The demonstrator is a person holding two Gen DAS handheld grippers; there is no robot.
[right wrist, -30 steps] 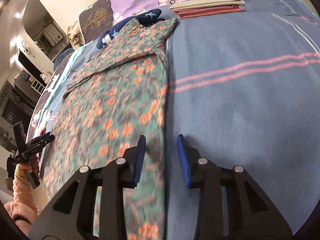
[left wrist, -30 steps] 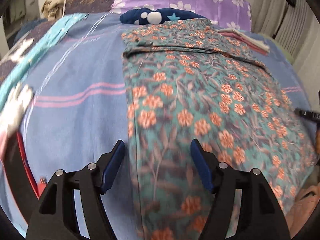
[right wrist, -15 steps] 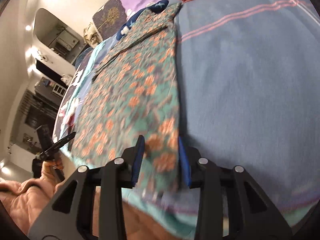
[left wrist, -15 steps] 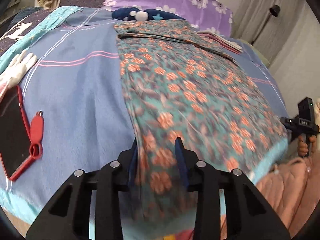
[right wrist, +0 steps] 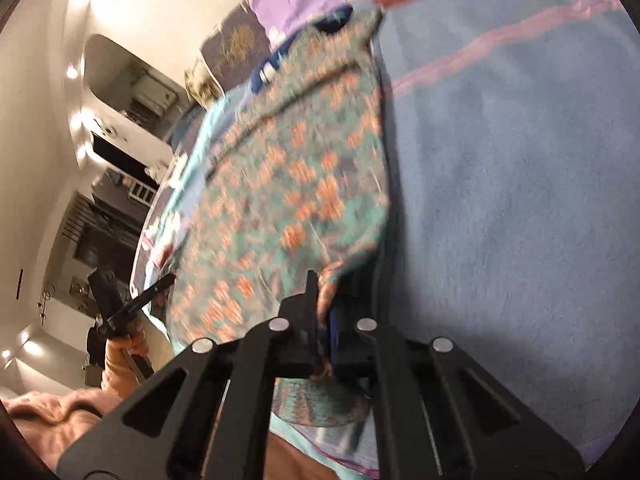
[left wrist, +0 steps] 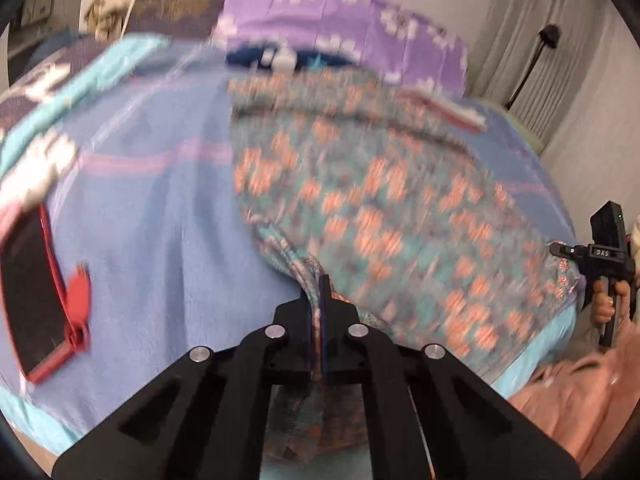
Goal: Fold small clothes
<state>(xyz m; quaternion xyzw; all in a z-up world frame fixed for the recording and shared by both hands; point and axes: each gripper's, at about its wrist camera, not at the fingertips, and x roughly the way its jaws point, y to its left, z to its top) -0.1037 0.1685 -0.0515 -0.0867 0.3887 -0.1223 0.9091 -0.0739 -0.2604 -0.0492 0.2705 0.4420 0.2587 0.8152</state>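
Teal floral garment (left wrist: pixel 400 216) lies on the blue bedspread (left wrist: pixel 160 240), running toward twelve o'clock. The left gripper (left wrist: pixel 319 292) and right gripper (right wrist: pixel 322 296) each pinch a near hem corner, probably, through the blur, to fold it forward.

Pale walls (left wrist: pixel 500 8), a grey curtain (left wrist: pixel 560 92) — bright ceiling spotlights (right wrist: pixel 72 72) over dark shelving (right wrist: pixel 92 236).

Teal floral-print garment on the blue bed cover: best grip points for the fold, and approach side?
The two near hem corners, approached from the bed's near edge. The teal floral-print garment lies flat and long on the blue bed cover, its hem nearest the person. The left gripper is shut on the left corner and the right gripper on the right corner, each bunching fabric between its fingers.
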